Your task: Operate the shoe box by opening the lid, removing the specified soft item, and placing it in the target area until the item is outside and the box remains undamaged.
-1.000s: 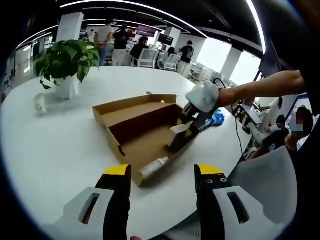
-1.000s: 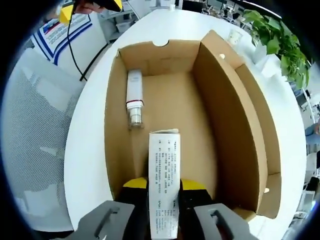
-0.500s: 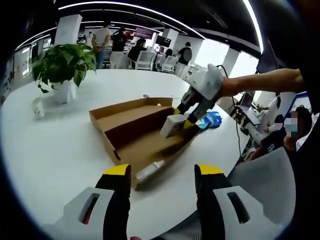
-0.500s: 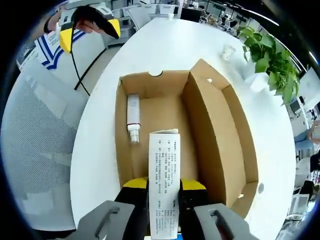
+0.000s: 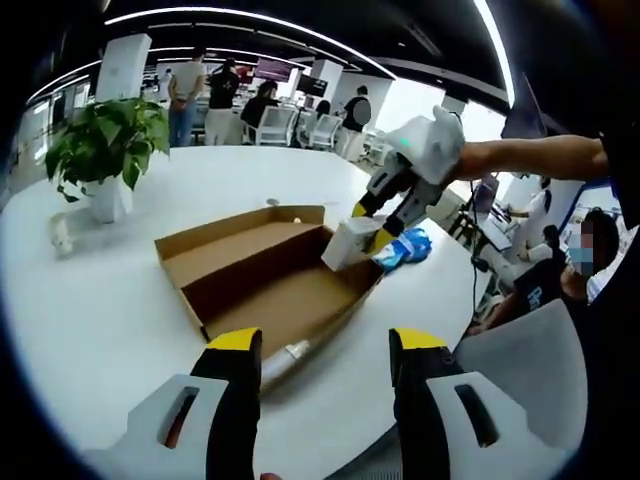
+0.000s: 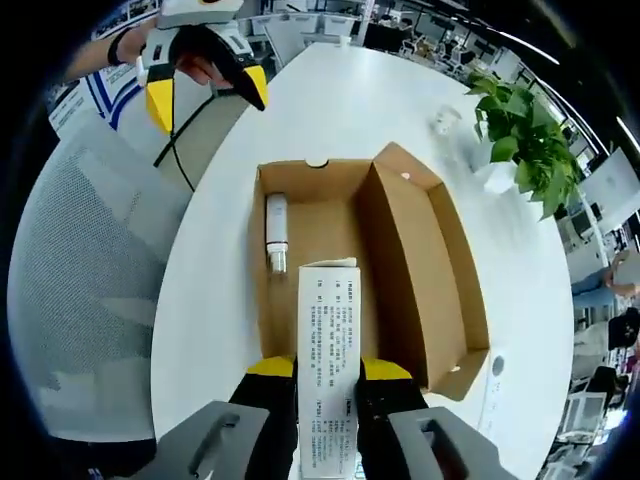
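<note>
The right gripper [image 6: 327,375] has risen higher above the open shoe box [image 6: 400,290], jaws still clamped on the small white carton [image 6: 328,370], whose lower end is cut off. The left gripper [image 5: 322,345] hangs apart, holding nothing. A white tube [image 6: 275,232] lies inside the box, ahead of the carton.

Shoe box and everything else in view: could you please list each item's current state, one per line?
shoe box: open, lid folded back, on the table.
white carton: clamped in the right gripper, lifted above the box.
tube: lying inside the box.
left gripper: open, empty.
potted plant: upright.
</note>
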Tool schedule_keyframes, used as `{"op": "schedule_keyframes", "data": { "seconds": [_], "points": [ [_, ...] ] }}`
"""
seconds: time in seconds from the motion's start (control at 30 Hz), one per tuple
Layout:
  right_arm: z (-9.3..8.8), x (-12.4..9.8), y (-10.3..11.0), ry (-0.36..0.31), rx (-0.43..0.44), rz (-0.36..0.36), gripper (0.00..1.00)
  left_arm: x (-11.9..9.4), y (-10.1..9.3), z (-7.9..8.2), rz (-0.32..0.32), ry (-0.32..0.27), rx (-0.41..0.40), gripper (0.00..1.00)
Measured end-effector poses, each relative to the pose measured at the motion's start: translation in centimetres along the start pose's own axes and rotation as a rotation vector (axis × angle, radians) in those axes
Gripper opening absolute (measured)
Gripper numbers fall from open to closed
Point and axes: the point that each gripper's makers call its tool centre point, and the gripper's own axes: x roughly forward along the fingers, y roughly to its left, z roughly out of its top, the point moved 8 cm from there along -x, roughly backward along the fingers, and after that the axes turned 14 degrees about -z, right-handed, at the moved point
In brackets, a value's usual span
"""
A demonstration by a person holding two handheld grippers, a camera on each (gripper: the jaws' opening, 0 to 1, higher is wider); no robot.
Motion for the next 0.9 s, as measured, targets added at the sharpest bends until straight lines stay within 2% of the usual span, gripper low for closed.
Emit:
{"op": "schedule_keyframes", "data": {
  "seconds": [0.13, 0.27, 0.43, 0.53, 0.6, 0.73, 0.9],
  "points": [
    [-1.7, -1.0, 0.2, 0.006, 0.020, -0.017, 0.17, 0.9, -0.7, 0.3, -0.016, 0.008, 0.009, 0.52],
    [-4.1, -2.0, 0.9, 0.024, 0.059, -0.029, 0.17, 2.3, -1.5, 0.3, -0.039, 0.034, 0.022, 0.52],
    [-7.7, -3.2, 2.0, 0.052, 0.111, -0.041, 0.17, 3.9, -2.2, 0.7, -0.070, 0.057, 0.037, 0.52],
    [-10.5, -3.7, 2.7, 0.066, 0.189, -0.056, 0.17, 5.1, -2.6, 1.2, -0.092, 0.066, 0.047, 0.52],
    [-11.6, -4.1, 3.2, 0.078, 0.202, -0.061, 0.17, 5.7, -2.8, 1.5, -0.103, 0.074, 0.053, 0.52],
    [-14.4, -5.1, 4.7, 0.111, 0.226, -0.077, 0.17, 7.1, -3.1, 2.0, -0.127, 0.091, 0.067, 0.52],
    [-17.8, -6.0, 6.7, 0.141, 0.300, -0.084, 0.17, 9.6, -4.1, 2.1, -0.173, 0.124, 0.081, 0.52]
  ]
}}
